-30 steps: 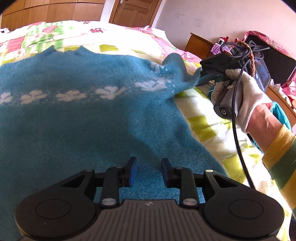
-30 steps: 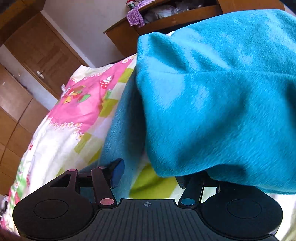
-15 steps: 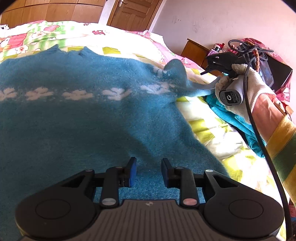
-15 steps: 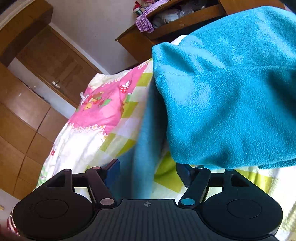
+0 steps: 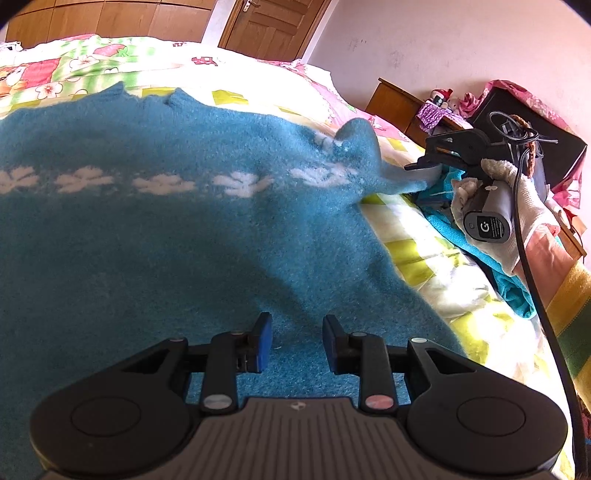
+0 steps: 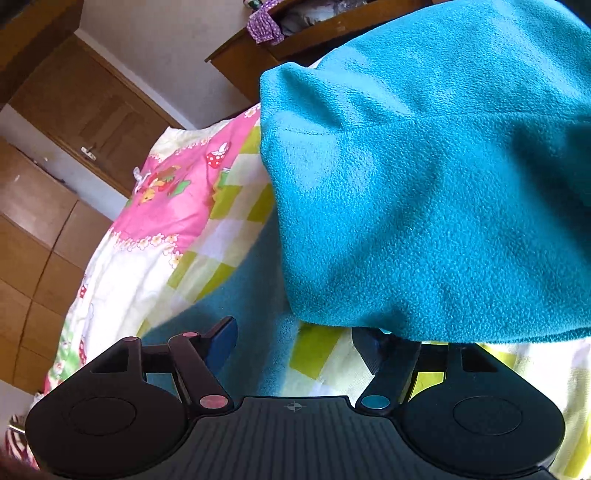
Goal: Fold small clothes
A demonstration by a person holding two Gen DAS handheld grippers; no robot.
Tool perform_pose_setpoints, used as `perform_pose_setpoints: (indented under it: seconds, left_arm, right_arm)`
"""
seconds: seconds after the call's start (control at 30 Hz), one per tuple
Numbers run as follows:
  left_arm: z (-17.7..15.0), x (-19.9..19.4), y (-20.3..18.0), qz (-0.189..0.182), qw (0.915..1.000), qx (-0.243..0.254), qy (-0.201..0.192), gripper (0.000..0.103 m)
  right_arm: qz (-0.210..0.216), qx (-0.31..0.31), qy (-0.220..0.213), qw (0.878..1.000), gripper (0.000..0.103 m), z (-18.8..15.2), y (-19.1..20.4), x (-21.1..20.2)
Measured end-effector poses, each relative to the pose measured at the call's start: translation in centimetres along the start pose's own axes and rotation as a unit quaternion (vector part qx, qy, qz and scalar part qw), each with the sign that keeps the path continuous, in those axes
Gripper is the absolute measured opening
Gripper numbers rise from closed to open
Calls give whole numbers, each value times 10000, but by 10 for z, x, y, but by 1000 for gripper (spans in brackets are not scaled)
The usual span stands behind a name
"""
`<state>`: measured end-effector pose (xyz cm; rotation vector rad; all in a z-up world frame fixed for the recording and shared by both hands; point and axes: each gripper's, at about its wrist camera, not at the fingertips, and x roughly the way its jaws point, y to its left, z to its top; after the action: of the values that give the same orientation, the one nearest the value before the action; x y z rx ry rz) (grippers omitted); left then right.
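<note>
A blue knitted sweater [image 5: 177, 229] with a row of white flowers lies spread on the bed. My left gripper [image 5: 297, 341] is open just above its lower part, holding nothing. My right gripper [image 5: 424, 168] is at the sweater's right sleeve end, which stretches toward it. In the right wrist view that gripper [image 6: 293, 341] stands wide open with the sleeve [image 6: 255, 295] lying between its fingers, and a turquoise fleece garment [image 6: 436, 184] hangs over the right finger.
The bed has a pink, green and white patterned quilt [image 5: 417, 240]. Turquoise fleece [image 5: 513, 284] lies at its right edge. A wooden nightstand [image 5: 395, 107] and a dark box [image 5: 524, 136] stand to the right; wooden wardrobes and a door [image 5: 266, 26] are behind.
My right gripper opened wider and drew the sleeve end out to the right and lower. The left gripper stayed open over the sweater's lower part.
</note>
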<state>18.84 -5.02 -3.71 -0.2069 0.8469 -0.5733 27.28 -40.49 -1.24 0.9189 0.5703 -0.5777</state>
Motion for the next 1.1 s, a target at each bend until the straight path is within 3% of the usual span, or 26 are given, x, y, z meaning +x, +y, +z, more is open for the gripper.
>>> perform_pose_setpoints:
  seconds: [0.1, 0.23, 0.4, 0.57, 0.67, 0.77, 0.83, 0.97, 1.03, 1.1]
  left_arm:
    - [-1, 1, -1, 29, 10000, 42, 3, 42]
    - [-2, 1, -2, 46, 9999, 100, -10, 43]
    - [-2, 3, -2, 63, 9999, 134, -3, 43]
    - [-4, 6, -5, 130, 9997, 203, -15, 43]
    - [-4, 5, -3, 104, 9998, 182, -28, 43]
    - [-3, 4, -2, 70, 9999, 140, -42, 43]
    - [-2, 2, -2, 65, 9999, 128, -63, 43]
    - [-1, -9, -2, 171, 9994, 177, -245, 43]
    - [1, -17, 1, 248, 9987, 184, -417, 44]
    - [4, -23, 7, 289, 9981, 66, -532, 48]
  right_arm:
    - [339, 125, 163, 9992, 43, 0, -1, 7]
    - [530, 34, 382, 9979, 41, -8, 5, 10]
    - [432, 175, 135, 9988, 20, -1, -3, 7]
    - [511, 153, -329, 9980, 24, 16, 2, 7]
    - [278, -139, -313, 9990, 29, 15, 16, 26]
    - [-36, -572, -348, 9977, 11, 8, 32, 27]
    - [122, -615, -587, 9963, 10, 6, 38, 5]
    - [325, -1253, -1415, 9814, 10, 4, 64, -57]
    - [524, -2000, -1777, 9621, 10, -11, 92, -82]
    - [827, -2900, -2000, 9322, 10, -39, 125, -101]
